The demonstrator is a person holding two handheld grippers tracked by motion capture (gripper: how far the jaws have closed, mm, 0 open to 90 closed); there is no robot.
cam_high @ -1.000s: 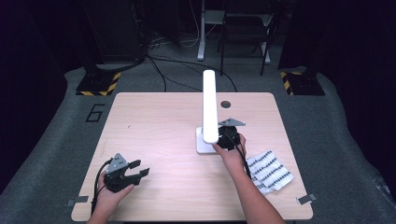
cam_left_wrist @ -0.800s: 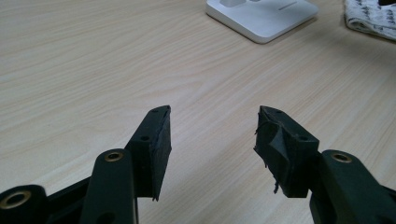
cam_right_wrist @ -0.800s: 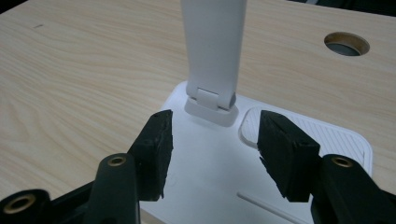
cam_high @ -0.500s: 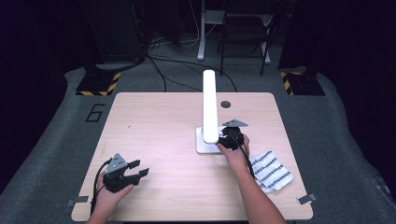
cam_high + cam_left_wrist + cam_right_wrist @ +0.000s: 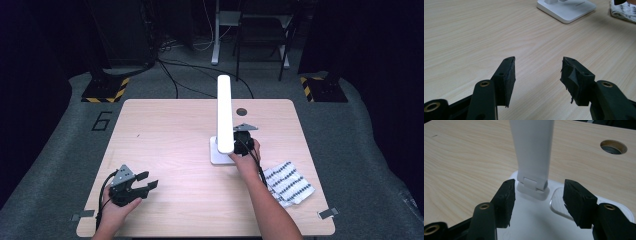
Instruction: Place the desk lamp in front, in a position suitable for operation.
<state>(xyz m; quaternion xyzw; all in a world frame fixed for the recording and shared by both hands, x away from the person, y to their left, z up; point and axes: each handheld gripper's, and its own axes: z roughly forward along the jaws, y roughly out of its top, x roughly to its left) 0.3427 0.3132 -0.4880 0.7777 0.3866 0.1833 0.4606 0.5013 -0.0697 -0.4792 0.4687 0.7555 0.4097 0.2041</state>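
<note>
A white desk lamp (image 5: 224, 112) stands upright on its flat square base (image 5: 216, 156) near the middle of the table. My right gripper (image 5: 239, 139) is just right of the base. In the right gripper view it (image 5: 539, 183) is open, its jaws on either side of the lamp's hinged foot (image 5: 532, 186) without touching it. A rounded pad (image 5: 557, 202) on the base lies under the right jaw. My left gripper (image 5: 148, 181) rests at the front left, far from the lamp. Its jaws (image 5: 537, 67) are open over bare wood.
A folded white cloth with dark dashes (image 5: 288, 182) lies at the front right, beside my right forearm. A round cable hole (image 5: 242, 111) sits behind the lamp. The wooden table (image 5: 165, 130) is bare on its left half.
My right gripper has edged slightly closer to the lamp's foot. The left gripper has stayed where it was.
</note>
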